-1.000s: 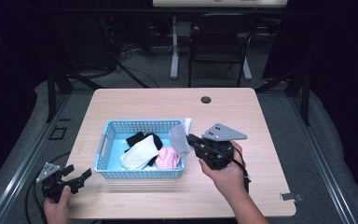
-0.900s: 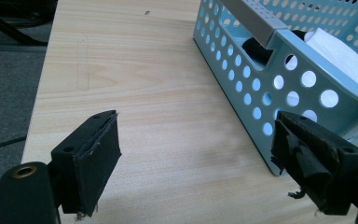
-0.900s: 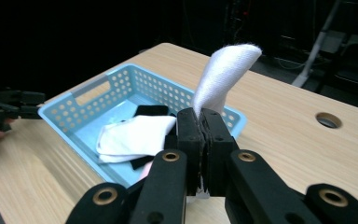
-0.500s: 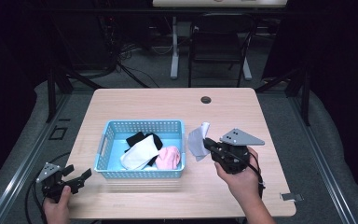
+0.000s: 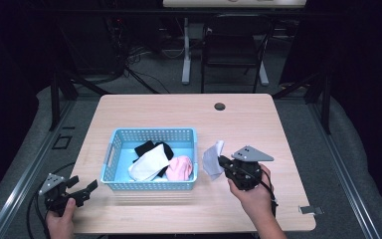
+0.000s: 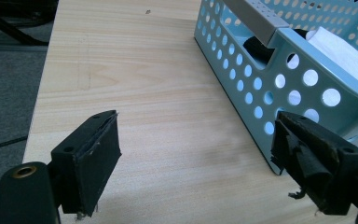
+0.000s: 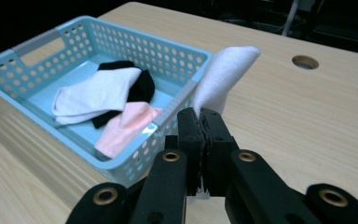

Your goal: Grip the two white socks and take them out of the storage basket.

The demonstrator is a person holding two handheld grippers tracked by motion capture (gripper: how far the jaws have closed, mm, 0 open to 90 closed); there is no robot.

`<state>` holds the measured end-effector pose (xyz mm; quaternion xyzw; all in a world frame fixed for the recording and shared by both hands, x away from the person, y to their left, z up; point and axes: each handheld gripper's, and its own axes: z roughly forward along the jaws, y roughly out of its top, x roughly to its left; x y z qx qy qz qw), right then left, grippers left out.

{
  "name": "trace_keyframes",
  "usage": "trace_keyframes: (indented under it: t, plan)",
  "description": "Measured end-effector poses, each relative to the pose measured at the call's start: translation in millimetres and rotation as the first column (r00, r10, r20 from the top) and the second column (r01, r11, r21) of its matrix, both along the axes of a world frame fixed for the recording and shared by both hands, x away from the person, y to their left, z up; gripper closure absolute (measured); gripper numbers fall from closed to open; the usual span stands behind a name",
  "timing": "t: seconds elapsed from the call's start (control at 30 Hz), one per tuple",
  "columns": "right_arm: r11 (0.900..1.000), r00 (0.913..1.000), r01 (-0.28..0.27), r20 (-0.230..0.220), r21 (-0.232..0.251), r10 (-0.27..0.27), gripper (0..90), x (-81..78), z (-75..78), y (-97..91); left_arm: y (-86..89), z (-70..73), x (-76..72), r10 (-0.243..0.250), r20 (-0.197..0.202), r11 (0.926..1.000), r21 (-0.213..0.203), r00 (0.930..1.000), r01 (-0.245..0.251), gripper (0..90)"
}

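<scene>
High view: right gripper [image 5: 222, 162] pinches a limp white sock [image 5: 212, 158] just right of the perforated light-blue plastic basket [image 5: 113, 149] on the pale wood-grain desk [image 5: 258, 119]; left gripper [image 5: 82, 189] rests at the desk's near-left corner. Left gripper view: blocky black jaws stand wide apart, empty, over bare wood beside the basket's round-holed wall. Right gripper view: jaws clamped tight on the soft knit sock's lower end, sock rising upright by the basket rim; folded white sock [image 7: 93, 93], black sock [image 7: 142, 86] and pink sock [image 7: 123, 126] lie inside.
</scene>
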<state>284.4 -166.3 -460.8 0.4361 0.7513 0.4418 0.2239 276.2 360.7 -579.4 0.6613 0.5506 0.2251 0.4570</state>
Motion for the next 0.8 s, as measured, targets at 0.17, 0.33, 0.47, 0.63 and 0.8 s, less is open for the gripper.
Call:
trace_keyframes:
  t: [0.17, 0.33, 0.47, 0.63, 0.8]
  plan:
    - [0.9998, 0.9989, 0.019, -0.044, 0.010, -0.018, 88.2, 3.5, -17.3, -6.1, 0.0, -0.1, 0.0, -0.001, 0.000, 1.0000, 0.002, 1.0000, 0.001, 15.3]
    - [0.9981, 0.9955, 0.061, -0.073, 0.012, -0.060, 88.1, 8.2, -32.9, -17.1, 0.0, -0.3, 0.2, 0.000, 0.000, 1.0000, 0.003, 1.0000, 0.000, 15.4]
    - [0.9937, 0.9907, 0.111, -0.080, 0.011, -0.110, 87.6, 11.4, -44.3, -28.9, 0.2, -0.4, 0.3, -0.001, -0.002, 1.0000, 0.002, 1.0000, 0.001, 15.3]
    - [0.9818, 0.9772, 0.185, -0.113, 0.041, -0.180, 87.6, 17.4, -59.5, -47.1, -0.1, -0.2, 0.1, -0.002, 0.000, 1.0000, 0.001, 1.0000, 0.002, 15.3]
    - [0.9717, 0.9645, 0.232, -0.141, 0.046, -0.223, 87.7, 23.0, -71.0, -58.3, -0.1, 0.0, 0.2, -0.002, 0.002, 1.0000, 0.001, 1.0000, 0.002, 15.3]
